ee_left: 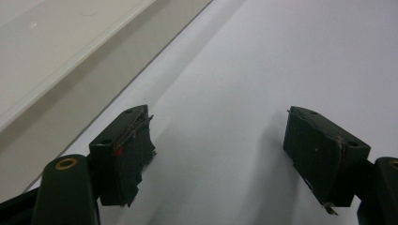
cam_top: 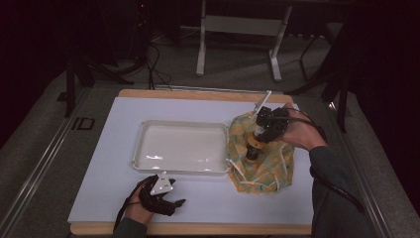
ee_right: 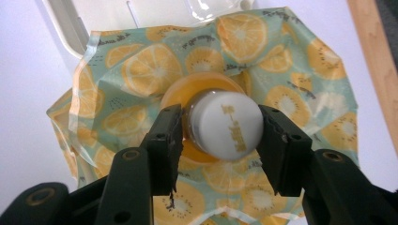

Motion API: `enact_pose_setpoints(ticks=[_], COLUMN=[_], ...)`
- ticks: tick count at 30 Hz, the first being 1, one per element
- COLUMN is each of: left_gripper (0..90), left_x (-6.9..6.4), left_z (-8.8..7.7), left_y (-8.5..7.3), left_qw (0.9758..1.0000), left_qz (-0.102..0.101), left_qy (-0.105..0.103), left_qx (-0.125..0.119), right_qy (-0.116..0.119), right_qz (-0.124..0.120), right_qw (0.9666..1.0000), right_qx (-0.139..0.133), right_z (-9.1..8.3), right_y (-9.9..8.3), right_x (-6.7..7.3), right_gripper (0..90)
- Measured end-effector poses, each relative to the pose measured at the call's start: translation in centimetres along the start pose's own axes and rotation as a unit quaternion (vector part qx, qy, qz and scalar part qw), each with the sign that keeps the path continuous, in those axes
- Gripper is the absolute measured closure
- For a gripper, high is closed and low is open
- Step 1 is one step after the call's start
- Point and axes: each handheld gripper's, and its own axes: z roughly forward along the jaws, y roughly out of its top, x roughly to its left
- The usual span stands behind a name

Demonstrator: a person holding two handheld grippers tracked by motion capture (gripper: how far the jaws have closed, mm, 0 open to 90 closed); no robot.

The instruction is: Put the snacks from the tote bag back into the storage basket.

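Observation:
A small orange bottle [cam_top: 254,147] with a white cap [ee_right: 227,124] stands upright on a citrus-print drawstring bag [cam_top: 262,153] at the right of the white mat. My right gripper [ee_right: 220,136] is shut on the bottle, its jaws pressing both sides of the cap; in the high view that gripper [cam_top: 257,136] reaches in from the right. A white tray [cam_top: 143,148] lies mid-table, with nothing in it. My left gripper [cam_top: 171,198] rests near the front edge, below the tray's front rim. In the left gripper view its jaws [ee_left: 218,154] stand open over bare mat.
The bag [ee_right: 291,61] overlaps the tray's right corner [ee_right: 70,28]. The white mat [cam_top: 104,163] covers a wooden board [cam_top: 198,229]. Beyond the table stand a metal frame's legs [cam_top: 200,54] and loose cables [cam_top: 153,64] on the floor.

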Motion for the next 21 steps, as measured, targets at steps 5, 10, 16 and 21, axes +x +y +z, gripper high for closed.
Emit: enact_pose_setpoints(ticks=[5,10,16,21], left_gripper=[24.0,24.0,24.0,24.1], left_x=[-0.01,-0.02,-0.03,-0.04], left_z=[0.0,0.0,-0.01,0.0], left_y=[0.0,0.0,0.0,0.0], left_qw=[1.0,1.0,1.0,1.0], left_qz=[0.0,0.0,0.001,0.001], left_qy=[0.0,0.0,0.001,0.001], left_qx=[0.0,0.0,0.0,-0.001], right_qy=[0.021,0.028,0.033,0.035], right_qz=[0.012,0.013,0.012,0.021], right_qw=[0.9997,0.9995,0.9993,0.9989], right_qx=[0.0,0.004,0.013,0.024], right_z=[0.04,0.03,0.07,-0.02], right_y=[0.17,0.22,0.51,0.65], right_x=[-0.63,-0.89,-0.97,-1.03], right_gripper=[55.6,56.4,56.6,58.4])
